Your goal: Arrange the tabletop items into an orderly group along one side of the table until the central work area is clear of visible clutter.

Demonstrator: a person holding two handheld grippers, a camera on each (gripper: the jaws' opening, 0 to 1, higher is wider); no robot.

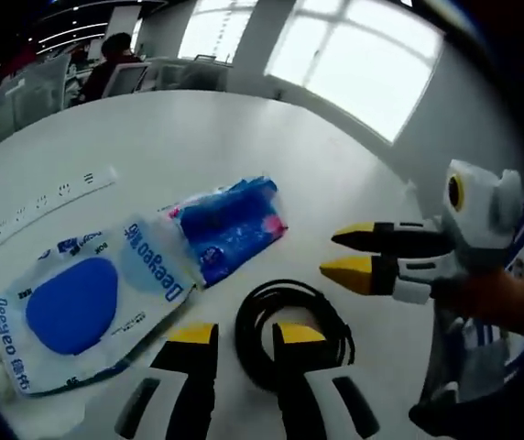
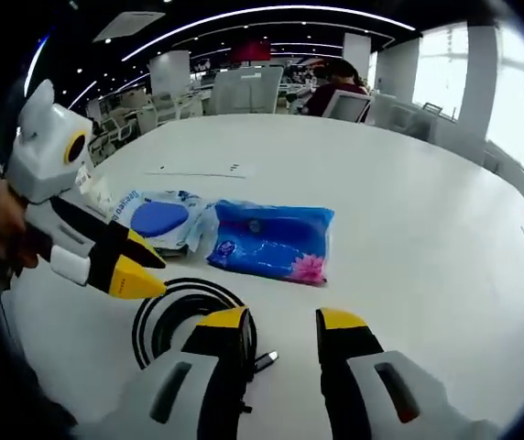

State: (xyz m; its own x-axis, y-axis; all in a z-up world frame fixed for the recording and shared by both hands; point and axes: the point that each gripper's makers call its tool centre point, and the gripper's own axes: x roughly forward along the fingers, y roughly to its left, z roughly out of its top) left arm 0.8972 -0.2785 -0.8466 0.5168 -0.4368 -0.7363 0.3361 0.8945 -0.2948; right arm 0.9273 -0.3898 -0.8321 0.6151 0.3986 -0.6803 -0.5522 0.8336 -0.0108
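A coiled black cable lies on the white table, just ahead of my left gripper, which is open with part of the coil showing between its yellow tips. Beyond it lie a blue tissue pack and a white wet-wipes pack with a blue oval lid. My right gripper comes in from the right, open and empty. In the right gripper view the cable sits left of my right gripper. The left gripper hovers at the coil's left edge. The tissue pack and wipes lie behind.
A white power strip lies along the table's far left, seen thin in the right gripper view. A person sits past the far edge among chairs and monitors. The table is bare to the right of the packs.
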